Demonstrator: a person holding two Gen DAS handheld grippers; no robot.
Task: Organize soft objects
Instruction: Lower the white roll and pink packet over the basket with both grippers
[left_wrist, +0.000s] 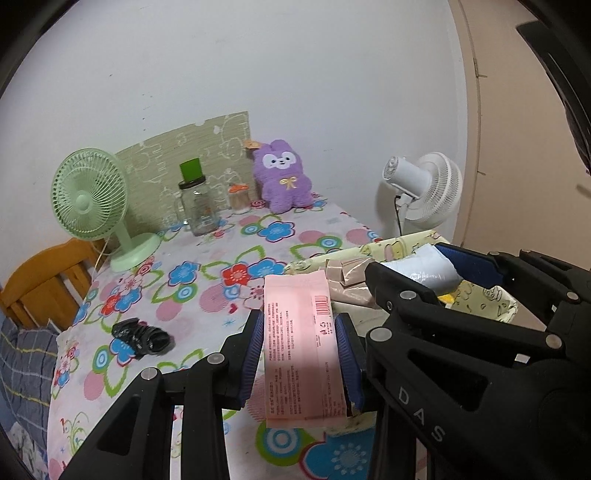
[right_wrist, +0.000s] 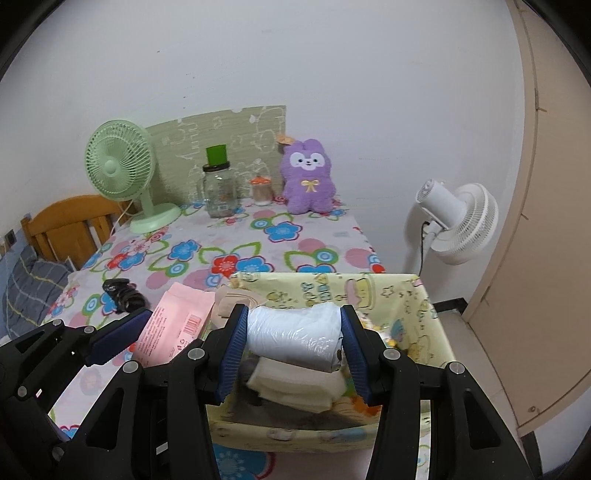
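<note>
The left gripper (left_wrist: 300, 354) is clamped on a pink packet (left_wrist: 301, 350) (barcode facing up) above the table's (left_wrist: 207, 258) near edge, just left of the yellow fabric bin (right_wrist: 424, 306). The right gripper (right_wrist: 293, 341) squeezes a white plastic-wrapped roll (right_wrist: 293, 338) over the bin, above folded cream cloths (right_wrist: 295, 387). A black hair clip (left_wrist: 142, 338) lies near the left edge.
</note>
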